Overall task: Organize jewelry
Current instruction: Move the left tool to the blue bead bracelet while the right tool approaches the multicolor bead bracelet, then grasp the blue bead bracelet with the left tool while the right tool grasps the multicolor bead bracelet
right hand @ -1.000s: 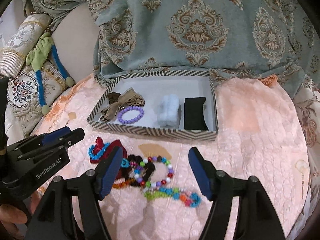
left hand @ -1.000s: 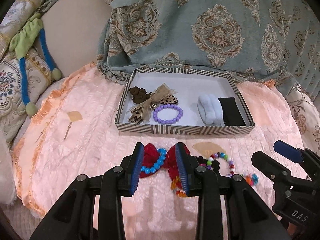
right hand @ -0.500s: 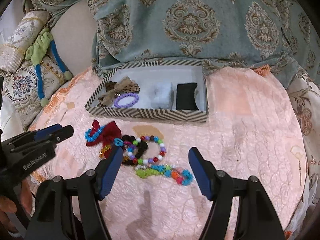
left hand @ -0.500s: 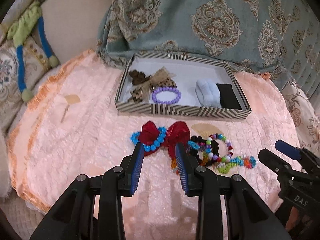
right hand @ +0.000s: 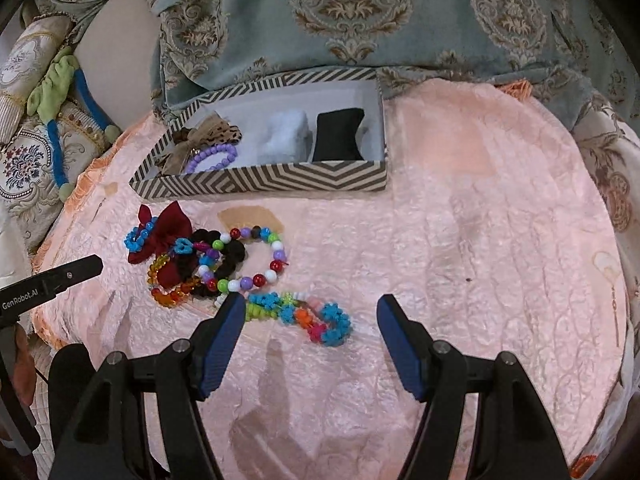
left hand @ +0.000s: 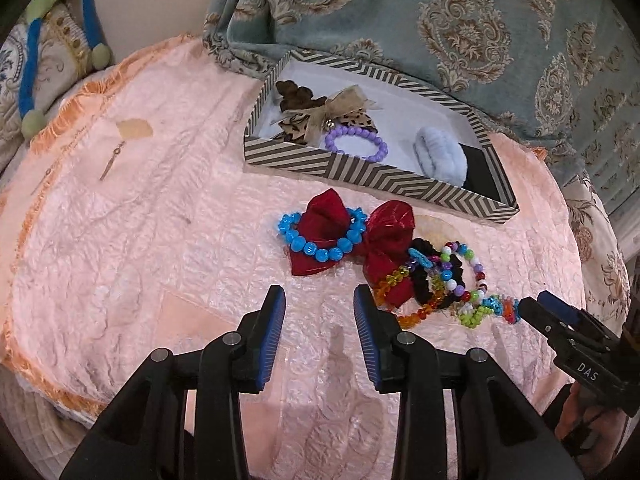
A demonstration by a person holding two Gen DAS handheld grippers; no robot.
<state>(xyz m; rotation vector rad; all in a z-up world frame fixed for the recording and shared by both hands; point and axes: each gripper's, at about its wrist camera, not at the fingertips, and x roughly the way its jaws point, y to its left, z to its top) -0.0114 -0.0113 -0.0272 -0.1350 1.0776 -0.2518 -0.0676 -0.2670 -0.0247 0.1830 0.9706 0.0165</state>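
Plastic beads on elastic, the loose bracelets (right hand: 256, 256) tangled with a red bow (left hand: 352, 236) on the pink quilt (right hand: 460, 240) look light, limp and snag-prone, best pinched across one strand at the pile's edge. The striped box (right hand: 276, 178) behind holds a purple bracelet (left hand: 356, 143), leopard bow (left hand: 320, 114), pale scrunchie (left hand: 440, 154) and black cushion (right hand: 338, 140). The left gripper (left hand: 320, 300), having just been widening its narrow gap, and the wide-spread right gripper (right hand: 310, 312) are both empty.

Bare pink cloth (right hand: 460, 240) right of bracelet heap (right hand: 208, 264).
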